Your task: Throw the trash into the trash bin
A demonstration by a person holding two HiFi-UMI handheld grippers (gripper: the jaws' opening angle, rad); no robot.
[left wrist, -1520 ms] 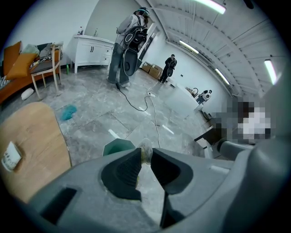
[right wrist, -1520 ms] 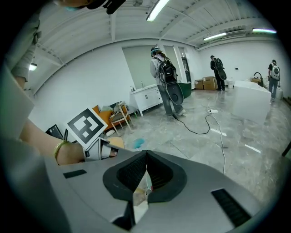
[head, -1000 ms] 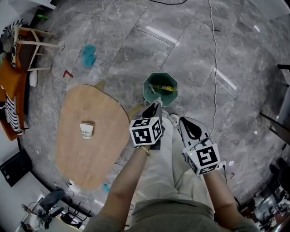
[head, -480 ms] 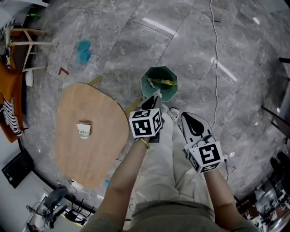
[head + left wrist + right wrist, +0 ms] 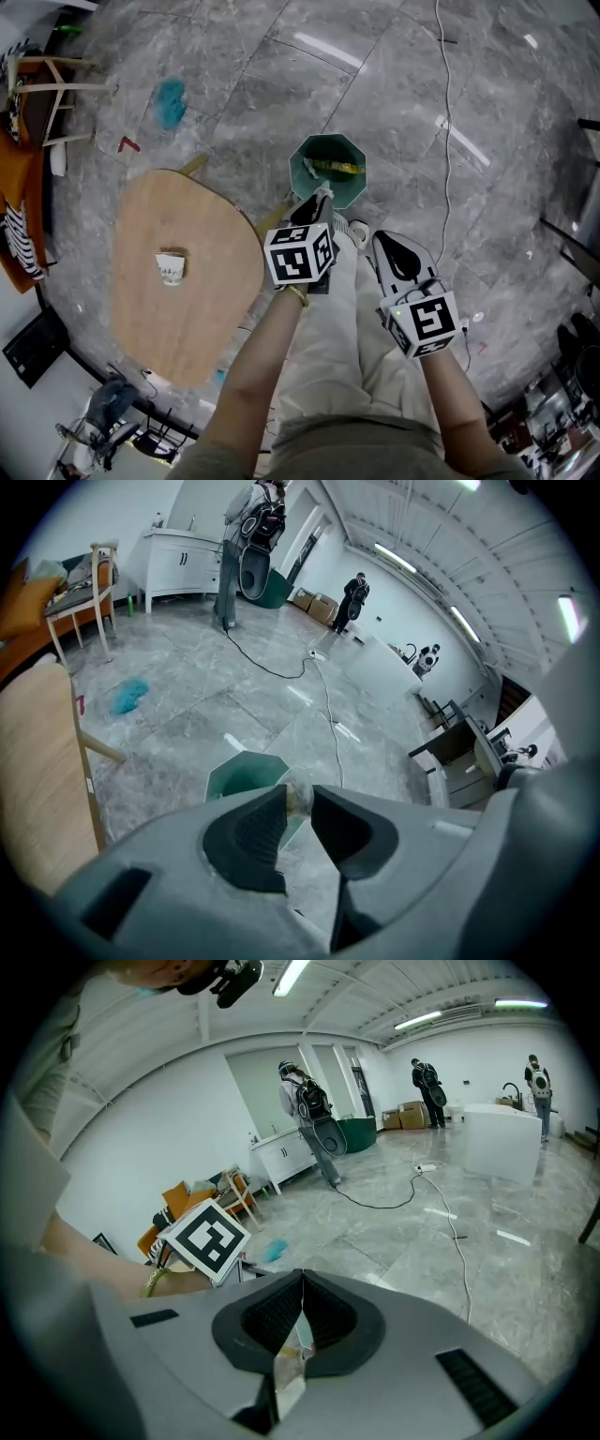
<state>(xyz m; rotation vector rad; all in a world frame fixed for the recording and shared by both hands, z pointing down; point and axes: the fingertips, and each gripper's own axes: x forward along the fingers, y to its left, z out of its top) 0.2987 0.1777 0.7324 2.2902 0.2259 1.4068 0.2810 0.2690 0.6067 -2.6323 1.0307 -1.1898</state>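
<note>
Left tongs (image 5: pixel 322 199): pinching a small, pale, crumpled scrap (image 5: pixel 298 796) at the very tips. The two jaws stand slightly apart around it, and the tongs point steeply down.
Scrap's place: in the head view it sits at the 6 o'clock edge of the bin (image 5: pixel 307 178), right at the rim. In the left gripper view the bin's open mouth lies just past the tips, toward 10 o'clock.
Right tongs (image 5: pixel 302 1288): pressed together on a thin, clear wrapper (image 5: pixel 289 1363). The wrapper trails back between the jaws toward the camera.
Right tongs' place: at 4 o'clock from the left tongs in the head view, over the person's right leg and apart from the bin.
Bin: green and eight-sided, standing upright on the grey stone floor (image 5: pixel 234 94), at 12 o'clock from the person's legs. Something yellow (image 5: pixel 337 169) lies inside it.
Table (image 5: pixel 178 347): wooden with a rounded outline, at 9 o'clock from the left tongs. Its near edge is beside the person's left arm.
Cup (image 5: pixel 171 269): a pale paper cup near the middle of the table, well apart from both tongs. Whether it stands or lies on its side cannot be told.
Cloth (image 5: pixel 170 101): blue, bunched on the floor at 10 o'clock from the bin.
Cable (image 5: pixel 446 112): thin, running across the floor at 2 o'clock from the bin.
</note>
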